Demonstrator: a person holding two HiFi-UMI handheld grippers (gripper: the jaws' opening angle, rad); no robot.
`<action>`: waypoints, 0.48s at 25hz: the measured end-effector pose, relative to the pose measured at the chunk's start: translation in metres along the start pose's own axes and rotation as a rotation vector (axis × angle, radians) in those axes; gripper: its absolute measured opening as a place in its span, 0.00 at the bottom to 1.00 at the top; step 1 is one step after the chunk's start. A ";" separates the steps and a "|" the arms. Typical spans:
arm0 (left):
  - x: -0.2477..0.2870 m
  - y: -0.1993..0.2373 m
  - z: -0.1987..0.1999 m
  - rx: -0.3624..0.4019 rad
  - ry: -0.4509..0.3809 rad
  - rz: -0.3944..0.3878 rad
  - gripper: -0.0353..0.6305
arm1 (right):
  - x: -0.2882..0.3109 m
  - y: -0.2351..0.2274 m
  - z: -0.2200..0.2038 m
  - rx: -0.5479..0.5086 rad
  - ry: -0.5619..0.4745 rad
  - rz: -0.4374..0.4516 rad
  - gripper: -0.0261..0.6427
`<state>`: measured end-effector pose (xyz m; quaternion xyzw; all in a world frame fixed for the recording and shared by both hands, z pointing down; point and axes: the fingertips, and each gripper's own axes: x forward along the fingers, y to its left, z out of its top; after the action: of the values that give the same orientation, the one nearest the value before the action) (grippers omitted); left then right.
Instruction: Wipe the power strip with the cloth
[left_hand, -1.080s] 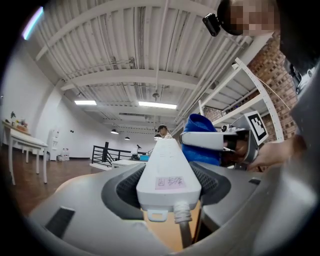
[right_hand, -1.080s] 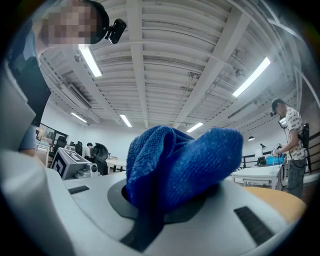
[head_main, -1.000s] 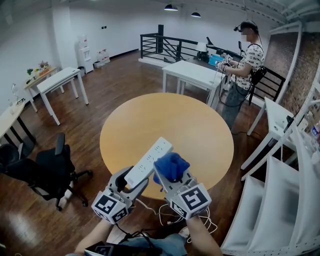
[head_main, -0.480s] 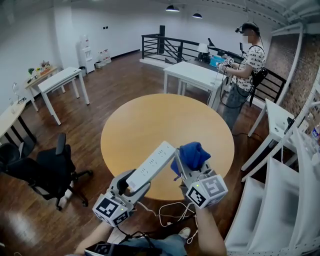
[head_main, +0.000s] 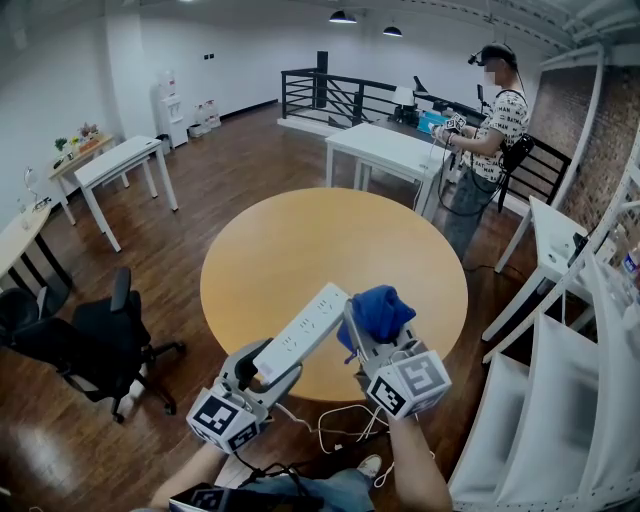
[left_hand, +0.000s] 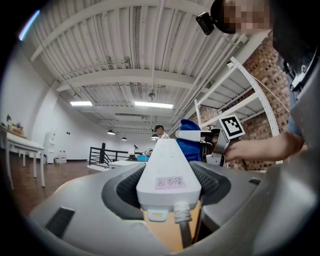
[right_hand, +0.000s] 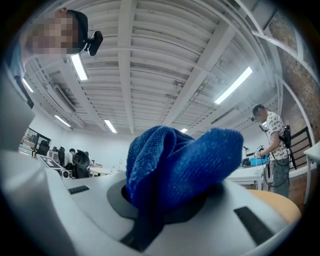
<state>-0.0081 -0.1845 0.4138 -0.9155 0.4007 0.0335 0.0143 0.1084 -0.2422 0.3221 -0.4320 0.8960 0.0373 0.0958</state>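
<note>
Your left gripper (head_main: 264, 366) squeezes the power strip (head_main: 305, 329). Your right gripper (head_main: 368, 338) pinches the cloth (head_main: 381, 309), just beside the strip's far end. Hold steady and rub softly along its top.

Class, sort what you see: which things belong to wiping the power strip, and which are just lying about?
Job: power strip, held in left gripper; blue cloth, held in right gripper.
Lying about: round table, office chair, white desk.
</note>
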 end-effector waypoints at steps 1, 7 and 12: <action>0.001 0.001 0.000 -0.002 0.001 0.002 0.48 | 0.000 0.003 -0.001 -0.002 0.004 0.008 0.12; 0.004 0.004 0.001 -0.005 0.000 0.012 0.48 | 0.003 0.032 -0.008 -0.060 0.020 0.059 0.12; 0.004 0.007 -0.002 -0.013 0.007 0.021 0.48 | 0.006 0.053 -0.015 -0.052 0.023 0.102 0.12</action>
<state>-0.0112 -0.1922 0.4152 -0.9113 0.4103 0.0329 0.0066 0.0617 -0.2156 0.3346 -0.3883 0.9167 0.0606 0.0723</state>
